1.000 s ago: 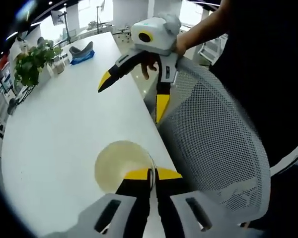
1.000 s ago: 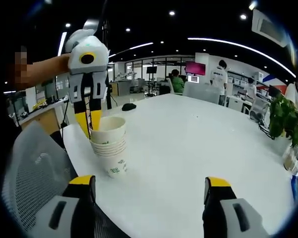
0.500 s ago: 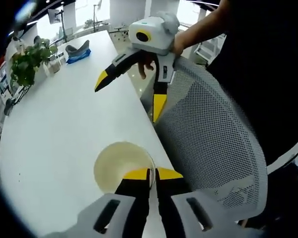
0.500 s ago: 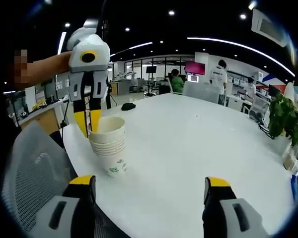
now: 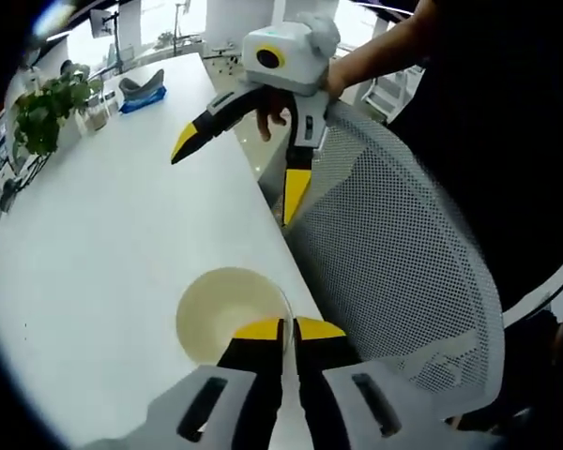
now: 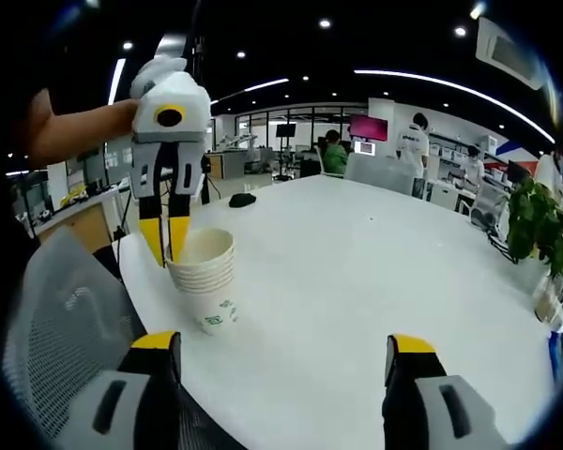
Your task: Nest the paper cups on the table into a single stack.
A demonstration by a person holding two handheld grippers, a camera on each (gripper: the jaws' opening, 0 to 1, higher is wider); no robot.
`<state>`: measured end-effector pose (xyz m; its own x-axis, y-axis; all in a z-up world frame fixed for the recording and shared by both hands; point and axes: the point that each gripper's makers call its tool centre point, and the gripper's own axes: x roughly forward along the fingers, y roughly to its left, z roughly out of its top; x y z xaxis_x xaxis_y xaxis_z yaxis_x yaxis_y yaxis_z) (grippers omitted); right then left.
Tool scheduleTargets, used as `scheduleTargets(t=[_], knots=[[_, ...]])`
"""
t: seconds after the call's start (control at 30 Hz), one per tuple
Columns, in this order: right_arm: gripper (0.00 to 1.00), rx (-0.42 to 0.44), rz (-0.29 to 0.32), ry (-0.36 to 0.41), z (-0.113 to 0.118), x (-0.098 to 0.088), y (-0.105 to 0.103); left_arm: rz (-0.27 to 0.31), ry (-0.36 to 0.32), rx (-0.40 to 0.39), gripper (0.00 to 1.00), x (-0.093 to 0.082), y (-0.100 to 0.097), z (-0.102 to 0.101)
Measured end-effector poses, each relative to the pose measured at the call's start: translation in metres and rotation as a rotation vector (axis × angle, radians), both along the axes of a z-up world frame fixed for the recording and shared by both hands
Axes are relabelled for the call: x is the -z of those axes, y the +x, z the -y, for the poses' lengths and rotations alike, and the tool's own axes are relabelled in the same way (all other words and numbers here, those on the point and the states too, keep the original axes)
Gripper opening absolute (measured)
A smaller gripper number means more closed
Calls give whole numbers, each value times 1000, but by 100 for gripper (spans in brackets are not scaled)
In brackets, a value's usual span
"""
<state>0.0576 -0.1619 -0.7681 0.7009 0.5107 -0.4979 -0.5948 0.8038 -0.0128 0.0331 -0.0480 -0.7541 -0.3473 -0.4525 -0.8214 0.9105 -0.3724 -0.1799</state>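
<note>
A stack of white paper cups (image 6: 205,281) stands near the white table's (image 6: 357,281) edge. In the left gripper view I look down into the top cup (image 5: 227,314). My left gripper (image 5: 283,328) is shut on that cup's rim, one jaw inside and one outside; in the right gripper view the left gripper (image 6: 166,248) comes down onto the stack from above. My right gripper (image 6: 281,347) is open and holds nothing, a short way in front of the stack. In the left gripper view the right gripper (image 5: 236,173) hovers over the table edge, jaws spread.
A grey mesh chair (image 5: 403,272) sits right against the table edge beside the stack. A potted plant (image 5: 39,117) and a blue object (image 5: 143,97) stand at the table's far end. A small dark object (image 6: 243,201) lies on the table; people sit at desks behind.
The left gripper has come down a little and the top cup has sunk deeper, so the stack is shorter. The right gripper stays open in about the same place.
</note>
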Motion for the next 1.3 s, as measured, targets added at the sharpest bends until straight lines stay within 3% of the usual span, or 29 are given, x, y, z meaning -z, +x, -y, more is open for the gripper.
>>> scheduleTargets(t=[0.6,1.07,1.3], knots=[[91,4,0,-1,0,-1,0,-86,3,-31,4,10,1,3],[91,-18,-7,-15,-4,1,-2,-36,-10,-44,4,7,1,-3],[91,-30,-30,-13,-7,3,-5,-22,-90,-106,14,-12,1,-3]])
